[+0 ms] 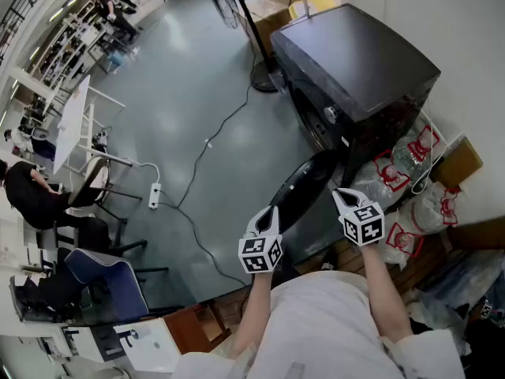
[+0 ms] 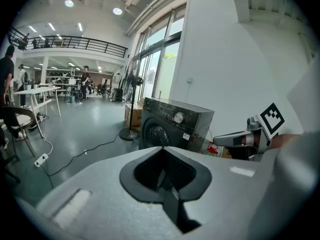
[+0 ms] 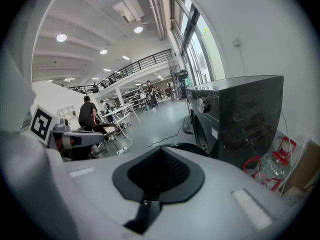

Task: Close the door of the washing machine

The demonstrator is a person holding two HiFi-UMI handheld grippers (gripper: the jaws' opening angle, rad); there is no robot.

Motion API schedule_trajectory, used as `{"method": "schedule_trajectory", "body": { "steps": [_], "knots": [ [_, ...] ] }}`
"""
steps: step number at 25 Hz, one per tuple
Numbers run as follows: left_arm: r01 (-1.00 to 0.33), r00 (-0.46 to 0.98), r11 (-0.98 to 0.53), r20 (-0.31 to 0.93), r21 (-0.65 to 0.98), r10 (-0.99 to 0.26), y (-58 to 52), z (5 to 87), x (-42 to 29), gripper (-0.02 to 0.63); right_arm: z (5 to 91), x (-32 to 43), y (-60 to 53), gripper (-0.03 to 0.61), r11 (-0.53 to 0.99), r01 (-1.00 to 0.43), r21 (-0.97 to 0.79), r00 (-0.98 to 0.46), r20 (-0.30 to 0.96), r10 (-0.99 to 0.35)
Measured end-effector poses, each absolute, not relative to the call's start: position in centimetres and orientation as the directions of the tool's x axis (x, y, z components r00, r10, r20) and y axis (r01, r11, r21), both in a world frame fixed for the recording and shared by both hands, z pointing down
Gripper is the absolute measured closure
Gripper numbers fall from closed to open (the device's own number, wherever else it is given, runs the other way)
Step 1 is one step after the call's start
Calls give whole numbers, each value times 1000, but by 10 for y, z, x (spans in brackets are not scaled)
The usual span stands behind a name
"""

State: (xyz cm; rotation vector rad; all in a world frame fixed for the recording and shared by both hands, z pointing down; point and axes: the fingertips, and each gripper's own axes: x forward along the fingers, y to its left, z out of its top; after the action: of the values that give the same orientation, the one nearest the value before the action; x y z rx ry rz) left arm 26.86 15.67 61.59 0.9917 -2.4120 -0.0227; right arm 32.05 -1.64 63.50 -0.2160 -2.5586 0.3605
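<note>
Black washing machine (image 1: 355,73) set against the wall (image 1: 473,46), its round door (image 1: 304,186) swung open outward, left gripper (image 1: 271,212) held clenched and empty near the door's lower edge, right gripper (image 1: 339,196) likewise clenched, nothing grasped

The glossy grey floor (image 1: 181,93) carries the black washing machine (image 1: 355,77), a fan base (image 1: 264,77) beside it, a white power strip (image 1: 155,195) with its trailing cable (image 1: 213,136), and red-printed plastic bags (image 1: 402,164).
</note>
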Motion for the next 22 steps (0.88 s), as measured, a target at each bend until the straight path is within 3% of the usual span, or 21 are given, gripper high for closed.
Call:
{"method": "schedule_trajectory", "body": {
  "steps": [10,22],
  "knots": [
    [-660,-580,725,480,197,-658,153,624,268,609,636,318,-19,577,943,69,-327,-850,476,227],
    [-725,-472,677,624,126,-622,150,685,251,591,642,321,-7,577,920,101,-379,-836,469,285]
  ]
}}
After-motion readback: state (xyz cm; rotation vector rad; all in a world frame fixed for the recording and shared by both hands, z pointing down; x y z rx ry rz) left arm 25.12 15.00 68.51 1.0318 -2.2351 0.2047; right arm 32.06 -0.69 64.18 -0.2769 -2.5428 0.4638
